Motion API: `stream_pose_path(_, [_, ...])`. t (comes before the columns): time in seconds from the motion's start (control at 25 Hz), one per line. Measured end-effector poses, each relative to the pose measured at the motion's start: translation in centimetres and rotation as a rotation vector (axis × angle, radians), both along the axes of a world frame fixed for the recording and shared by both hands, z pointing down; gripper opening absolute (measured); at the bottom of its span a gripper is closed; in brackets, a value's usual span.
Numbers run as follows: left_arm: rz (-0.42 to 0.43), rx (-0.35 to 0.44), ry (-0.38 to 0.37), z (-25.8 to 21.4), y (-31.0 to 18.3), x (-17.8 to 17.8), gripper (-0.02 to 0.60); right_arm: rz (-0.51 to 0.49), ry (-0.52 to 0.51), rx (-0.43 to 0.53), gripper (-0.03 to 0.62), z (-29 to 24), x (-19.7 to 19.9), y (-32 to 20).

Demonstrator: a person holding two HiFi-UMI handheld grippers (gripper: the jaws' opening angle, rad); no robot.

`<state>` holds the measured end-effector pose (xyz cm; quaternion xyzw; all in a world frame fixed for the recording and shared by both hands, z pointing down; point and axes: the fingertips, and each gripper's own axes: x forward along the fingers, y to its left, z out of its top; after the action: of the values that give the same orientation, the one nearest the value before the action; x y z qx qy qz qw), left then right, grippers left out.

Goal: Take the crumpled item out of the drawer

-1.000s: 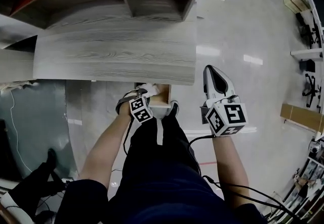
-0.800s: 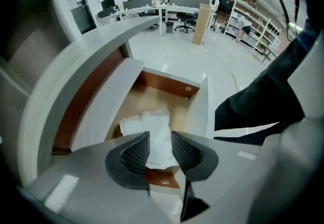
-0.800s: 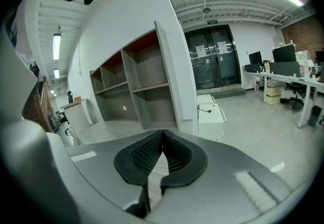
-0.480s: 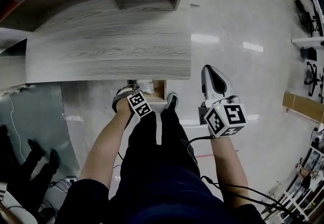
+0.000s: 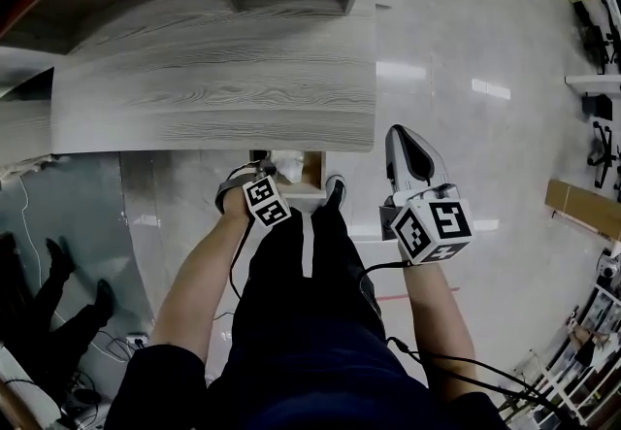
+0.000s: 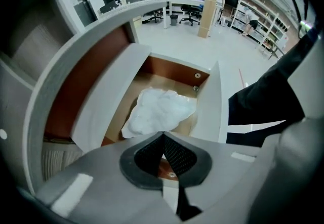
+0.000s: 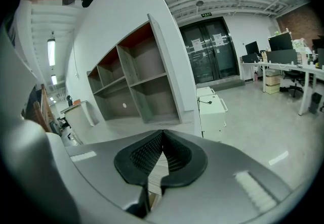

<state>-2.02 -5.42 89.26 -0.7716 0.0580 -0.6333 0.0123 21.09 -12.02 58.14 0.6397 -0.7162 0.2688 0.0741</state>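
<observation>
A white crumpled item (image 6: 161, 110) lies in the open wooden drawer (image 6: 205, 106) under the desk top. In the head view the same crumpled item (image 5: 288, 166) shows just below the desk edge, inside the drawer (image 5: 312, 173). My left gripper (image 6: 163, 138) hangs just above the near end of the drawer, shut, with nothing between its jaws; it sits beside the item in the head view (image 5: 260, 173). My right gripper (image 5: 408, 148) is held out to the right over the floor, shut and empty, also seen in its own view (image 7: 162, 138).
A grey wood-grain desk top (image 5: 213, 79) overhangs the drawer. Open shelving (image 7: 136, 86) stands behind it. The person's dark-clad legs (image 5: 301, 263) and a shoe (image 5: 334, 191) are right by the drawer. Glossy floor (image 5: 466, 79) spreads to the right, with office desks and chairs (image 6: 177, 5) far off.
The head view has shifted slightly. My left gripper has stayed at the drawer by the white item. The right gripper has held its place.
</observation>
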Motion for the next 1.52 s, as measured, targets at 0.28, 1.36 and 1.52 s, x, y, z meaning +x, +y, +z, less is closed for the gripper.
stream_pose_path(0.28, [-0.010,-0.012,0.066,-2.2,0.6,0.3,0.003,-0.015,0.004,0.015,0.006,-1.0,-0.7,-0.8])
stream_pose_path(1.36, [-0.135,0.136,0.247,-17.6,-4.3,-0.4,0.003,-0.157,0.010,0.183,0.006,-10.9,-7.0,-6.3])
stream_pose_path(1.52, [-0.137,0.168,0.263,-19.0,-7.5,0.2,0.003,-0.142,0.016,0.182,0.006,-11.7,-6.4,-6.5])
